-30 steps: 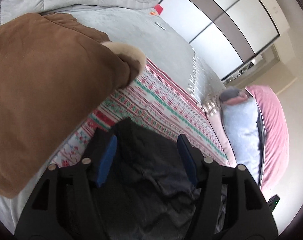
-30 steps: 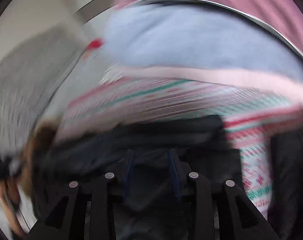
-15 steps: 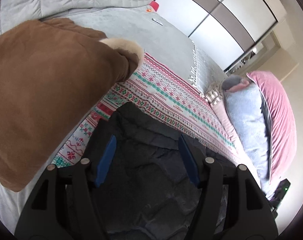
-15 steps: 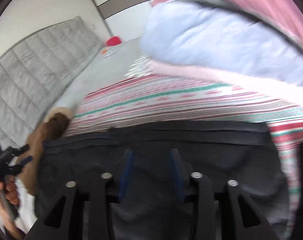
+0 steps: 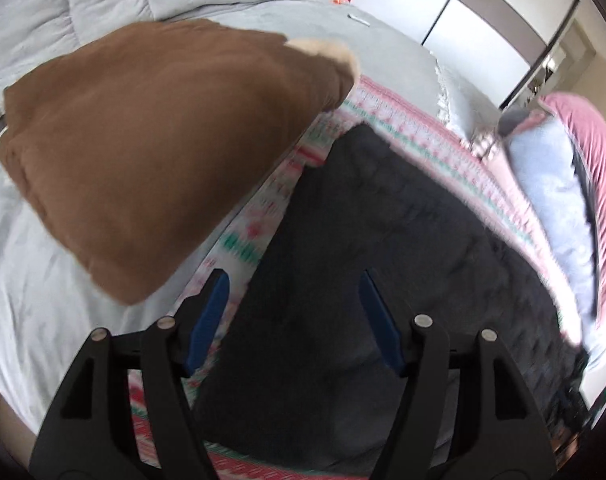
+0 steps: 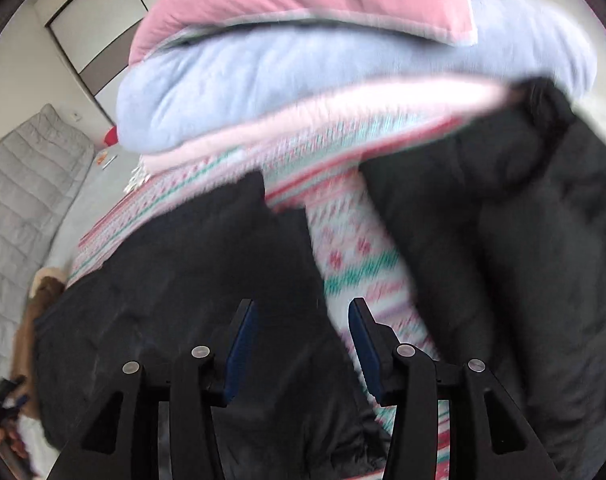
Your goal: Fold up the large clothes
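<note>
- The left gripper (image 5: 293,312) has its jaws apart and opening; they grasp nothing. The left edge of the dark garment (image 5: 383,260) passes between them, lower down.
- Just left of these jaws lies the patterned blanket (image 5: 247,240), and further left and ahead the brown coat (image 5: 163,140) on the grey bed cover (image 5: 43,280).
- The right gripper (image 6: 301,334) has its jaws released and grasps nothing; the right edge of the dark garment (image 6: 207,280) is below them.
- Right of these jaws a 2nd dark garment (image 6: 503,220) lies; ahead are stacked folded blankets (image 6: 303,80).
</note>
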